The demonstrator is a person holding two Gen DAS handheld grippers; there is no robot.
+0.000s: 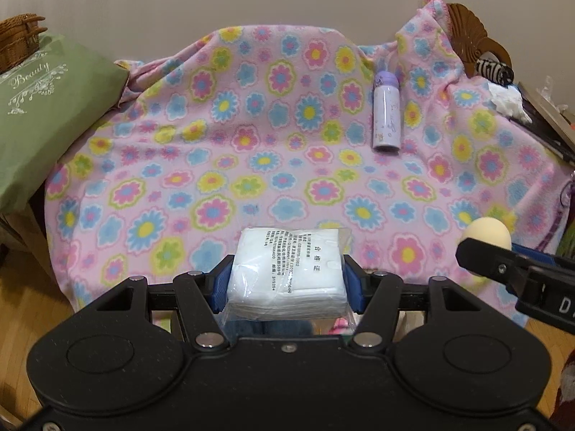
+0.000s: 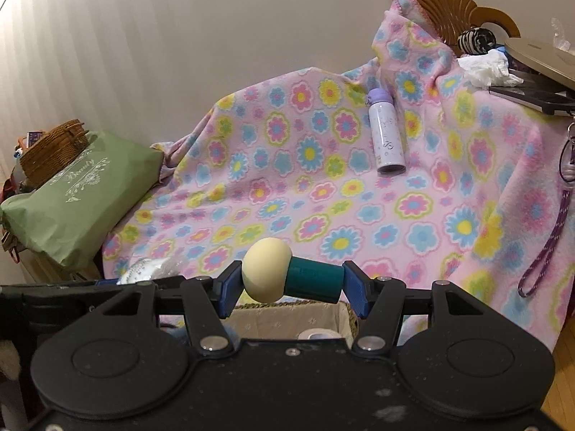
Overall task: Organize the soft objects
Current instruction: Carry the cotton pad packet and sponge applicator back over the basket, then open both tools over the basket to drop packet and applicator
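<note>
In your left wrist view, a flowered blanket (image 1: 287, 136) covers the surface before a plain wall. A green bag (image 1: 46, 107) lies at 9 o'clock and a bottle (image 1: 386, 111) lies at 1 o'clock, its cap toward the wall. Your left gripper (image 1: 287, 280) is closed on a white packet (image 1: 287, 273); the packet's long axis points forward, away from you. At 3 o'clock the right gripper (image 1: 481, 248) comes in with a cream ball.

In your right wrist view, the same blanket (image 2: 359, 197) fills the middle, with a wicker basket (image 2: 54, 151) at 9 o'clock. Your right gripper (image 2: 287, 280) clamps a sponge (image 2: 287, 276); its axis runs across, cream head left, teal handle right. Under it stands a lined box (image 2: 287, 318).
</note>
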